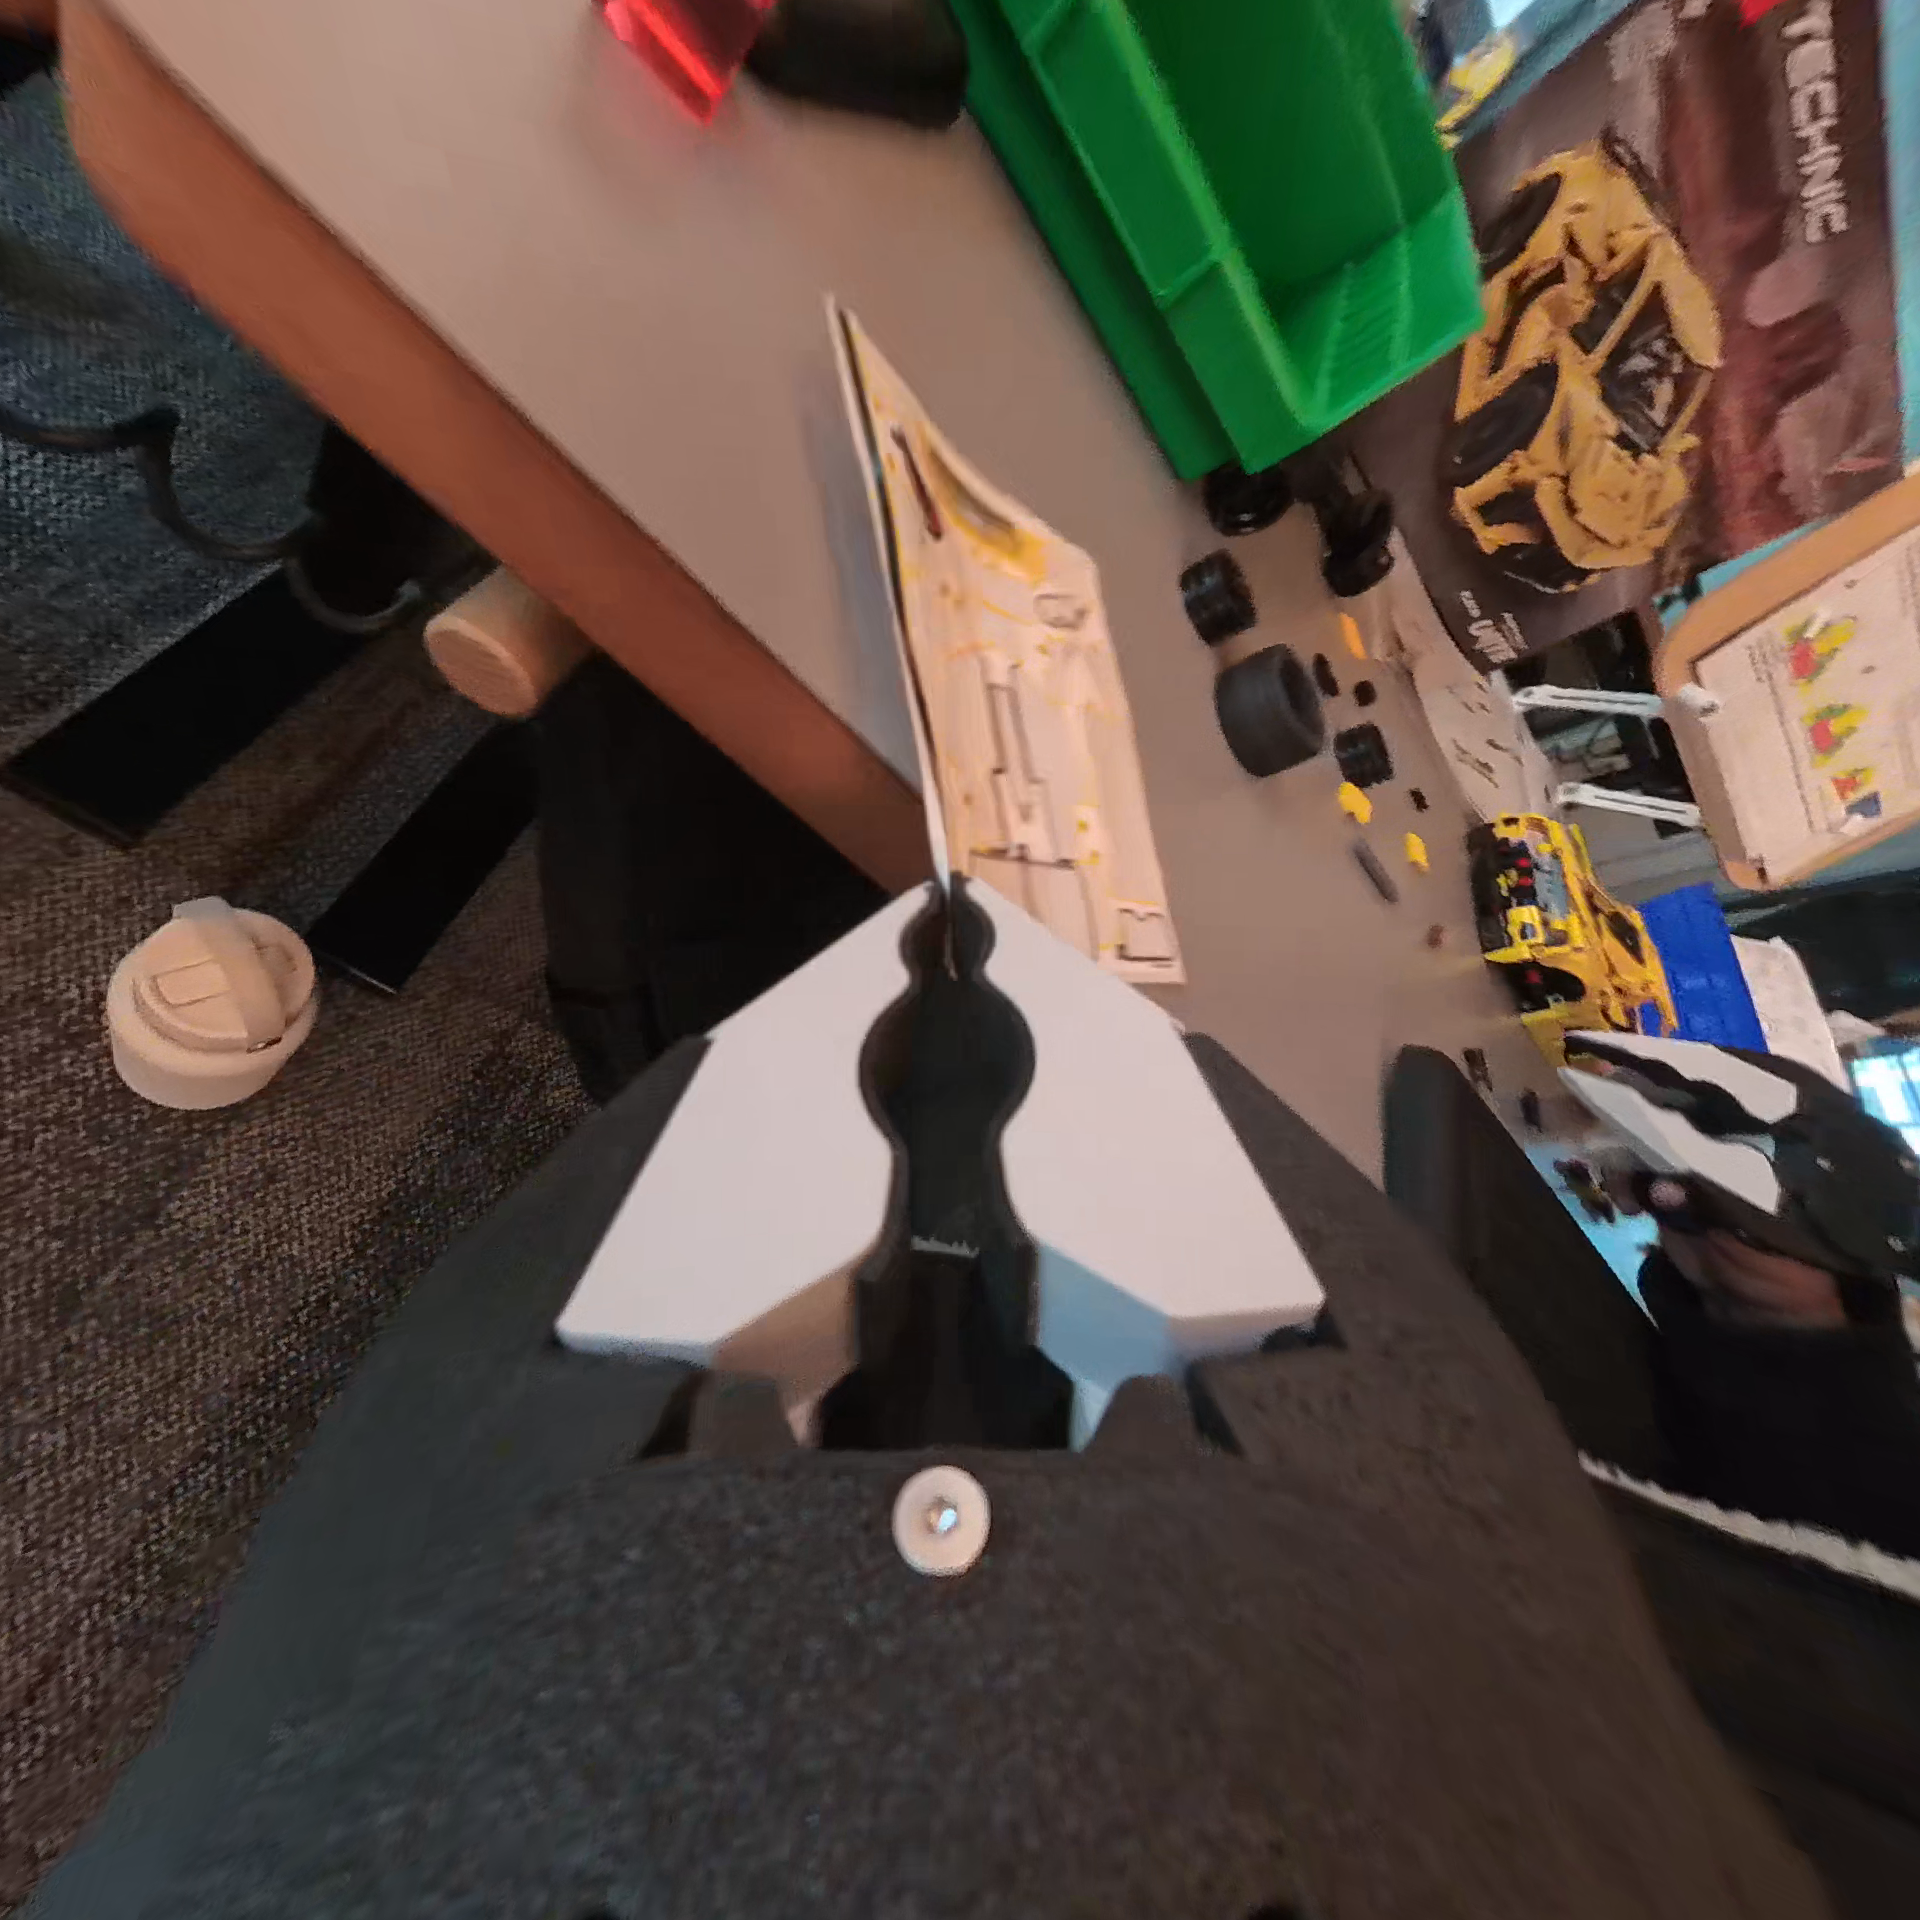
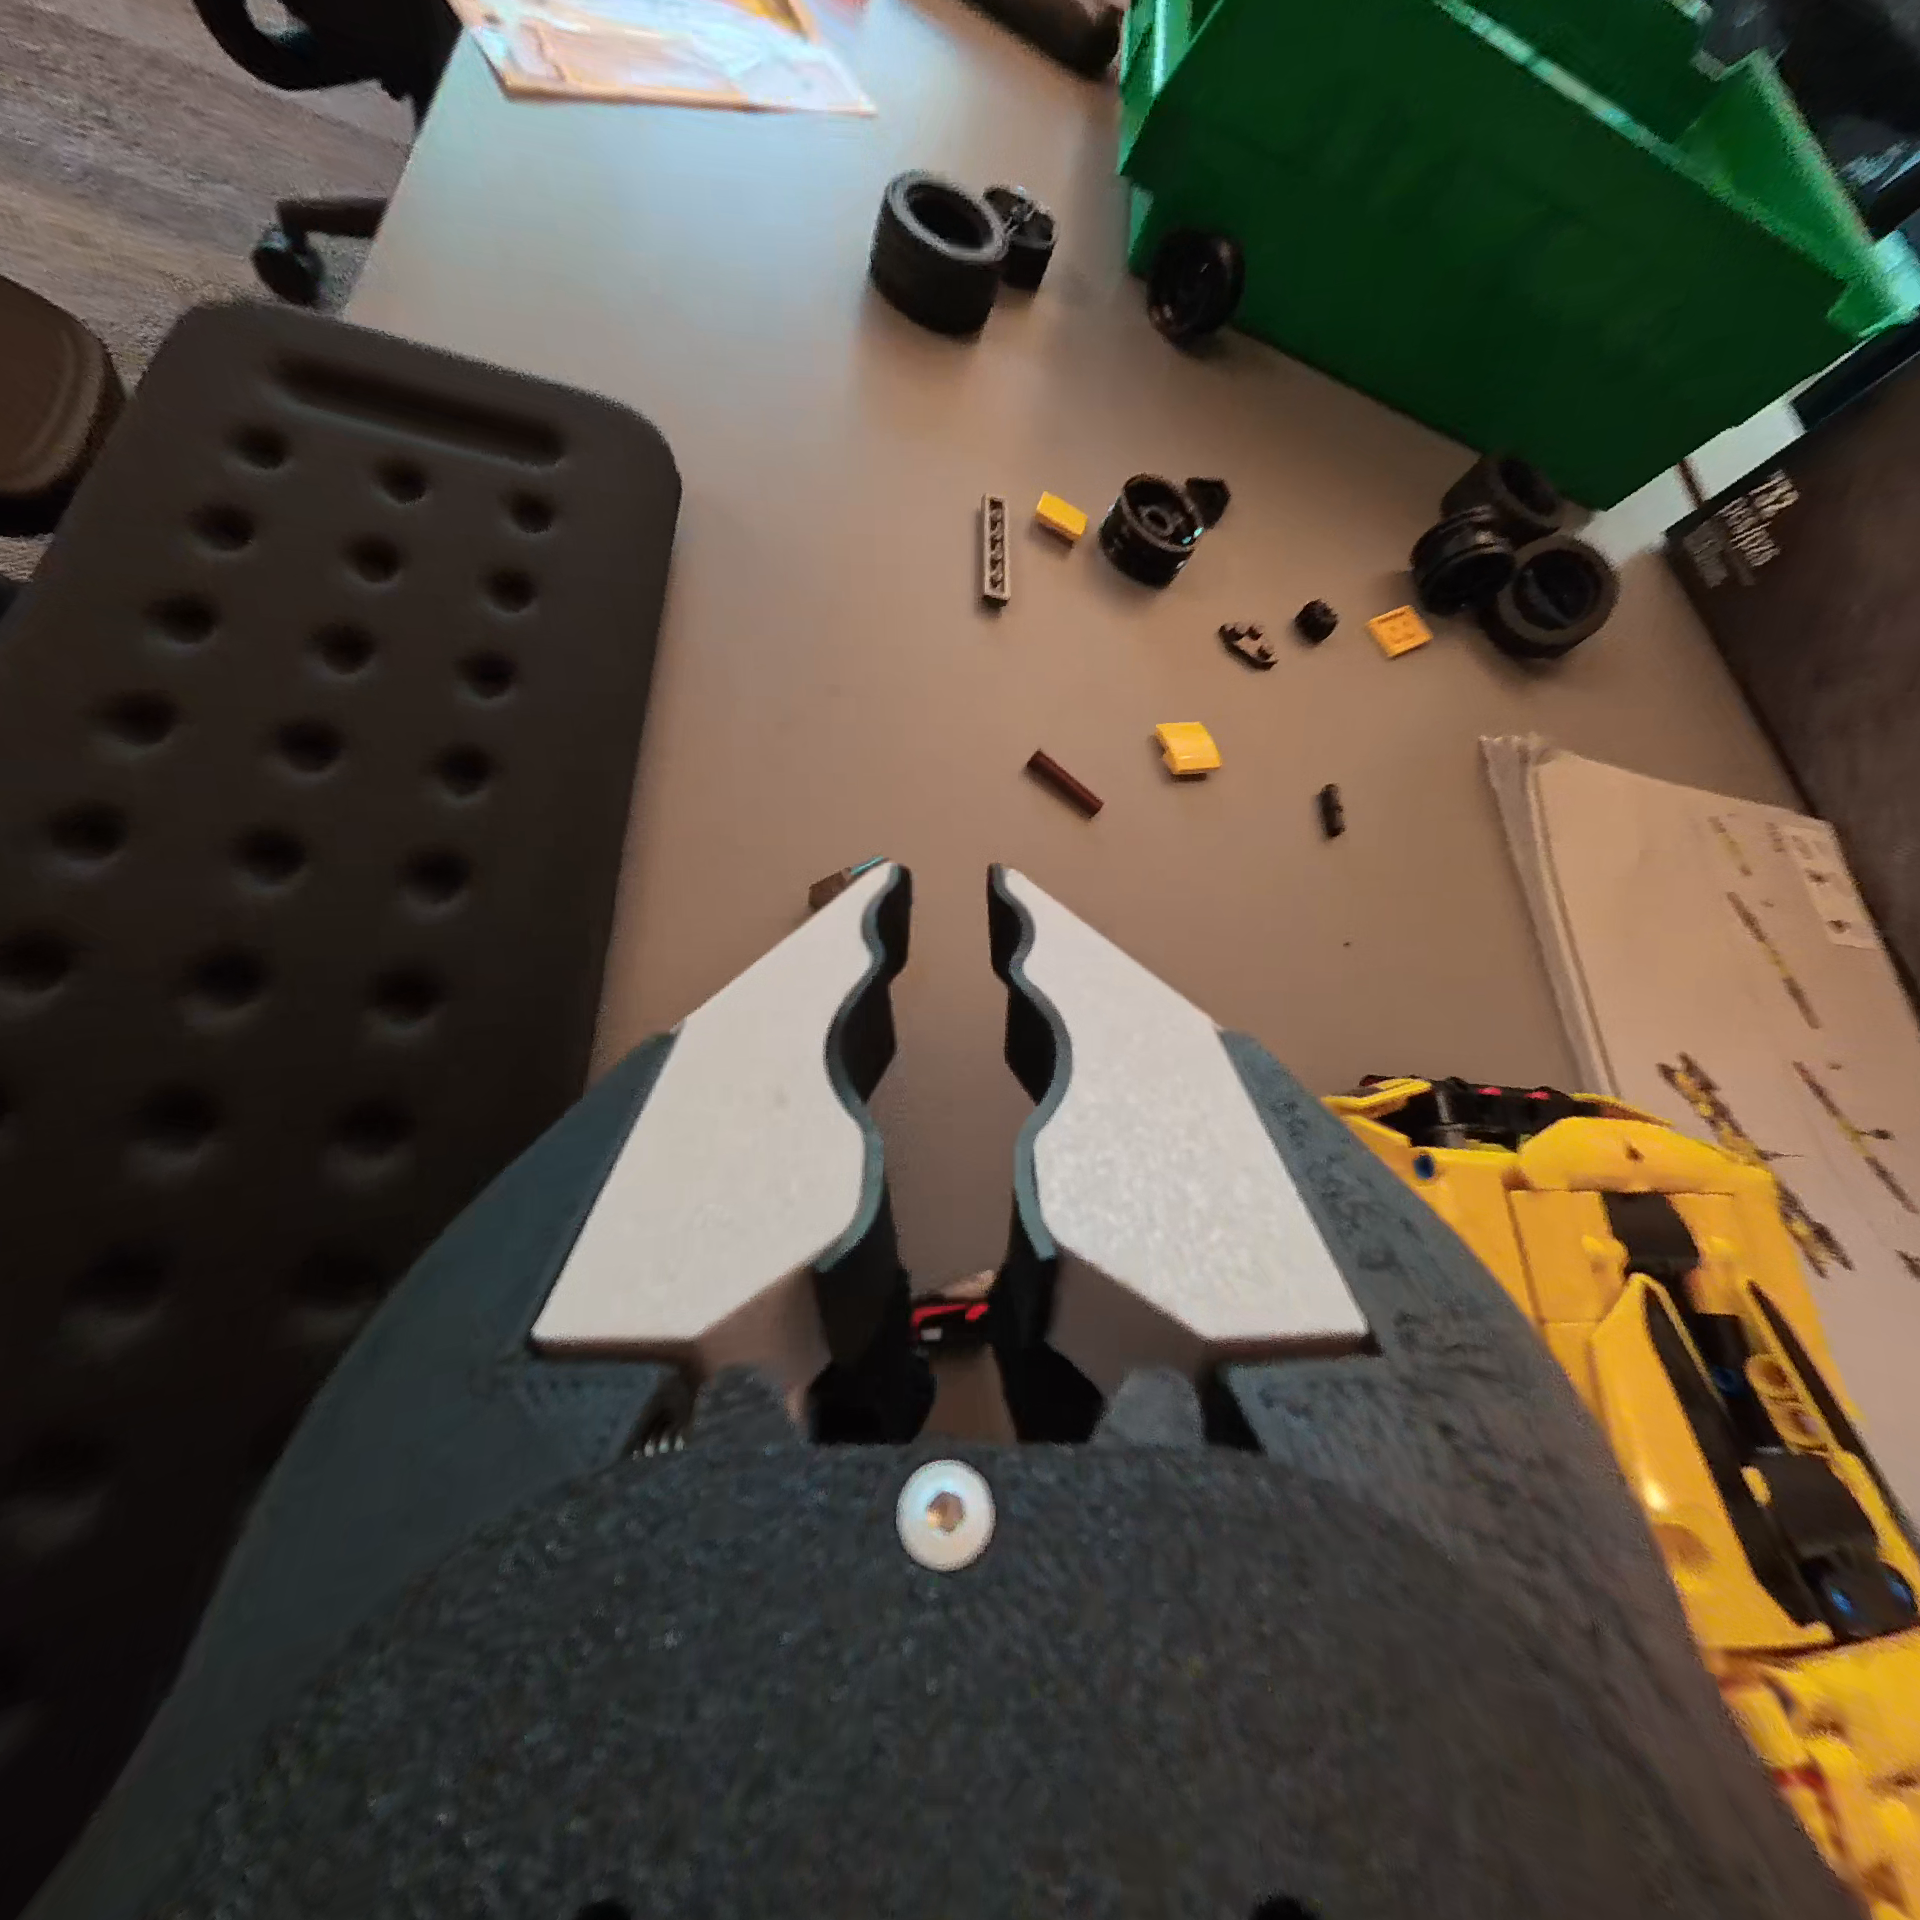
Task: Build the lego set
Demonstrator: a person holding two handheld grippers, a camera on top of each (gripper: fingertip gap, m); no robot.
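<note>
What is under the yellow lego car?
The yellow lego car sits partly on white instruction sheets, which poke out beyond it on the grey table. The car and the right gripper hide whatever is directly underneath.

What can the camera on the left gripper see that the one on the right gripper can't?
Only the left wrist view shows the left gripper, its fingers shut on the edge of a lifted booklet page, plus a white lid on the carpet and the set's box.

Only the right wrist view shows a perforated black chair back and a brown pin just ahead of the open right gripper.

Both show the grey table, green bin, loose black tyres and the yellow car.
</note>
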